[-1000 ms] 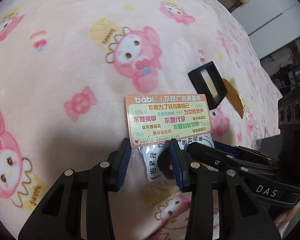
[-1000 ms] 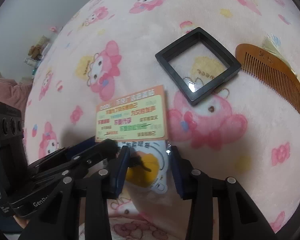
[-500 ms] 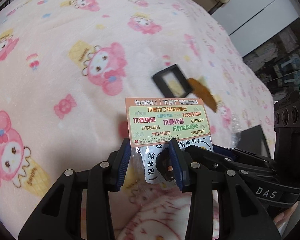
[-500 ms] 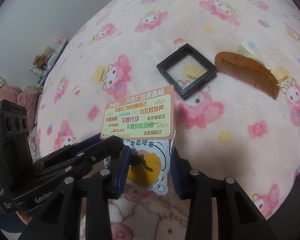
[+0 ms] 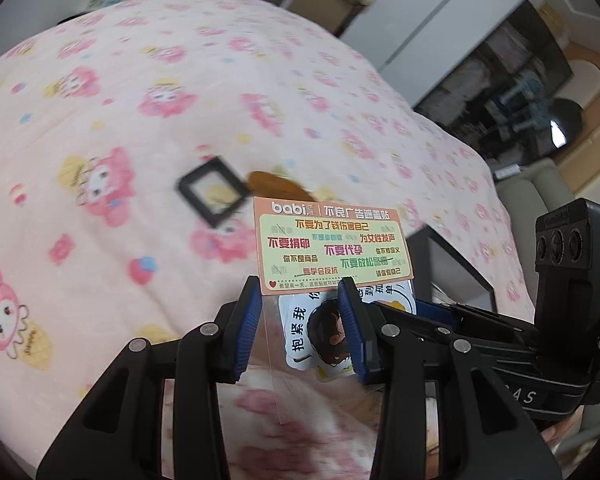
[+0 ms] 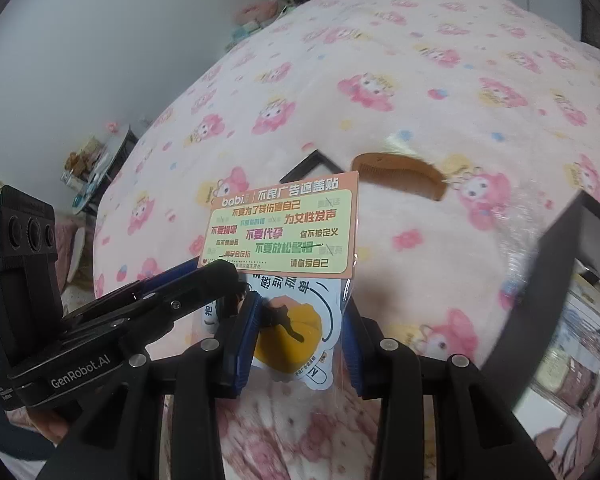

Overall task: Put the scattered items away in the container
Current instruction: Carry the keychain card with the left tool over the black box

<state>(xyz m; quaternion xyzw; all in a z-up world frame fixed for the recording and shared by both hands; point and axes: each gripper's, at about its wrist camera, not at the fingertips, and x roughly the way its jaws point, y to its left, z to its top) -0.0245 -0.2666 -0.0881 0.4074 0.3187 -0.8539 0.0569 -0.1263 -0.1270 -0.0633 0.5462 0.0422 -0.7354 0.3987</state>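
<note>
Both grippers on one sticker pack [image 5: 332, 248], held clear above the pink cartoon-print blanket [image 5: 120, 128]. Pack: clear sleeve, orange-bordered header card with green panel and printed text on top, die-cut stickers below, one with a dark-haired figure, one yellow. Left gripper [image 5: 300, 320] at the lower part of the sleeve, blue pads part-way apart, clear film and stickers passing between them; right-hand pad overlapping the figure sticker, left-hand pad at the film's edge; firm pinch or loose contact not clear from this view. Right gripper [image 6: 298, 334] likewise part-way apart, yellow sticker showing between the pads; its left pad against the sticker's edge, right pad at the sleeve's far side; grip pressure not clear either. In the right wrist view, left gripper's black finger [image 6: 204, 284] reaching in from the left, tip meeting the lower left corner of the header card. In the left wrist view, right gripper's body [image 5: 500, 340] coming in from the right, low behind the pack. On the blanket beyond the pack: black square frame box [image 5: 214, 190] with a clear window, lying flat; wooden comb [image 6: 400, 170] just beside it, touching or not unclear through blur. Dark open container [image 5: 456, 272], black rim, at the blanket's edge to the right of the pack in the left view, well apart from frame box and comb. Shelves and clutter in the background, blurred.
</note>
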